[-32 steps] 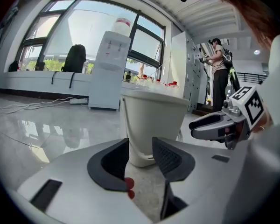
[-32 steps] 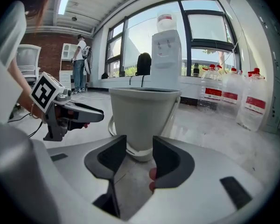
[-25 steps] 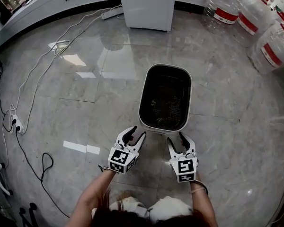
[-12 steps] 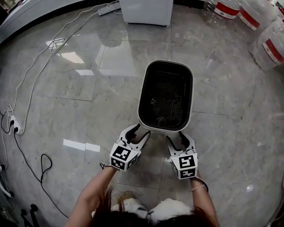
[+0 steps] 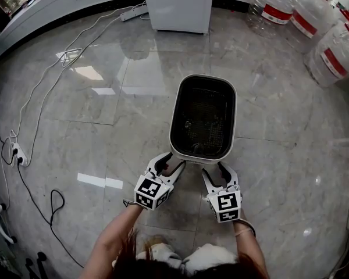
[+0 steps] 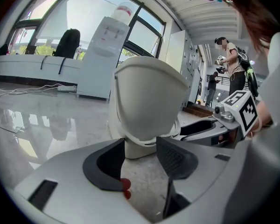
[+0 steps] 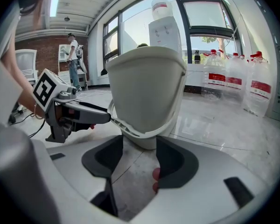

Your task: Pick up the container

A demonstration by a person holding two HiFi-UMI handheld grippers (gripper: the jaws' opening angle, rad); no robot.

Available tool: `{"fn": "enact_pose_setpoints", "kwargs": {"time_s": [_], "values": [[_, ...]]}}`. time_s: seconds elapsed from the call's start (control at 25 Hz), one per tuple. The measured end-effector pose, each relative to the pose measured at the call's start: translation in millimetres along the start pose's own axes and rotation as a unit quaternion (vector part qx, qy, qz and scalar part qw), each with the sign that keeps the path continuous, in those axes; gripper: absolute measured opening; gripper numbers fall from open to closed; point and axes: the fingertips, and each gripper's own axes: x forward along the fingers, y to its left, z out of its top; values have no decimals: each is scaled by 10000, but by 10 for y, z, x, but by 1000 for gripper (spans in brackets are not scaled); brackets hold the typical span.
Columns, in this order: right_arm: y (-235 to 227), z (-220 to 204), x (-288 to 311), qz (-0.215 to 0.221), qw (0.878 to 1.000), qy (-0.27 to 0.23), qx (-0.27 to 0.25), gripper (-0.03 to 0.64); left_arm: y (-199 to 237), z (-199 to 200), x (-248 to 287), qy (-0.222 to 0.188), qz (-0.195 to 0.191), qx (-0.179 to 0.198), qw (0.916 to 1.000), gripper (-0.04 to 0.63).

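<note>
Both hand-held grippers have crept up to the near end of the container since a second ago, and their jaws have just been opening.

The container stands on the floor at 12 o'clock from the person. The left hand-held gripper is at its 7 o'clock corner and the right hand-held gripper at 5 o'clock. Both are spread wide, with its lower wall between the pads but not yet pinched. Best to seat both deeper under the rim, close them together, then lift level.
</note>
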Motion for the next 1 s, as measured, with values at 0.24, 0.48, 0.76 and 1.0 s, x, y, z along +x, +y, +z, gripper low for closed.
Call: {"fn": "enact_pose_setpoints", "kwargs": {"time_s": [0.24,0.48,0.76,1.0], "values": [[59,72,-127,-48,9999,-149,-69,216,-80,72,-123,-123,-19,39,9999,202],[139,190,-312,-139,9985,-417,-314,216,-180,204,-302,-343,-25,103,9994,204],[162,323,-480,-265,9964,-620,-516,216,-280,397,-466,-584,-5,199,9981,204],[171,501,-615,-391,9926,-842,-784,216,-357,582,-591,-783,17,291,9965,204]]}}
